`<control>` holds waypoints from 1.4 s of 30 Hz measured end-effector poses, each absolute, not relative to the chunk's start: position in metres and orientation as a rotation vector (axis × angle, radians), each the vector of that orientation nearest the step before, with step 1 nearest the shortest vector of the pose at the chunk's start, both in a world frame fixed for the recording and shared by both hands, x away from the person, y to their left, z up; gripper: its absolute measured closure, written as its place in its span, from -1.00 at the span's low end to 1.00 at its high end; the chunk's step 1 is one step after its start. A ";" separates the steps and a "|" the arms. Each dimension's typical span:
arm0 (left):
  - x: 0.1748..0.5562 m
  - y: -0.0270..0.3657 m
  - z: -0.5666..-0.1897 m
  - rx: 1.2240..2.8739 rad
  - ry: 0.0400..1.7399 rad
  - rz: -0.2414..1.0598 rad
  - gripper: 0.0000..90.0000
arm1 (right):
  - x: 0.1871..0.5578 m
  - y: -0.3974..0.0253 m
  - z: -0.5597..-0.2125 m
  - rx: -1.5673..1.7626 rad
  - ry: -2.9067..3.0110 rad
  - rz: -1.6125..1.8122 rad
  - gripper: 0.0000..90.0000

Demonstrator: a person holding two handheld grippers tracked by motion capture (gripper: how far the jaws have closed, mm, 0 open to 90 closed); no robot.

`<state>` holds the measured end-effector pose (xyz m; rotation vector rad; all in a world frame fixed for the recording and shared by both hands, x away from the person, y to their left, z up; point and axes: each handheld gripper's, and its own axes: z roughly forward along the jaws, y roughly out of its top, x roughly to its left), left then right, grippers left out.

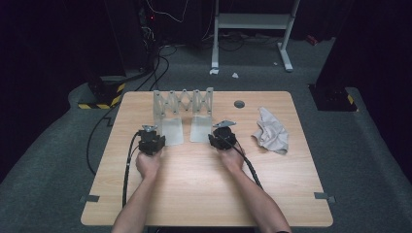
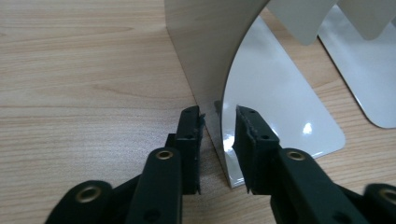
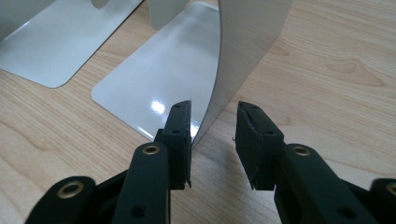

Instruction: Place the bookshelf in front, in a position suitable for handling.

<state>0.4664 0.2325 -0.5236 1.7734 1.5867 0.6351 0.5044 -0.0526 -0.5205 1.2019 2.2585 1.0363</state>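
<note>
A grey metal expanding book rack [image 1: 183,104] stands at the middle back of the wooden table [image 1: 204,189], with a scissor lattice between two upright end plates and flat base plates toward me. My left gripper [image 1: 158,139] [image 2: 218,116] is open, its jaws on either side of the left upright plate [image 2: 205,56] just above its base plate [image 2: 280,112], with gaps on both sides. My right gripper [image 1: 217,137] [image 3: 214,112] is open too and straddles the lower edge of the right upright plate [image 3: 252,37] beside its base plate [image 3: 168,70].
A crumpled pale cloth [image 1: 271,130] lies on the table's right side. A round grey grommet [image 1: 239,104] sits near the back edge. Black cables [image 1: 127,170] trail from both grippers toward me. Beyond the table are grey floor, cables and a white frame [image 1: 252,22].
</note>
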 end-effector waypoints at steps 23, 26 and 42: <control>0.462 0.224 -0.526 1.814 1.559 0.546 0.82 | 0.497 -0.087 -0.523 1.285 2.251 0.927 0.90; 0.459 0.219 -0.526 1.822 1.536 0.531 0.83 | 0.490 -0.100 -0.524 1.307 2.238 0.944 0.90; 0.443 0.201 -0.526 1.877 1.466 0.501 0.85 | 0.461 -0.132 -0.524 1.316 2.217 0.934 0.90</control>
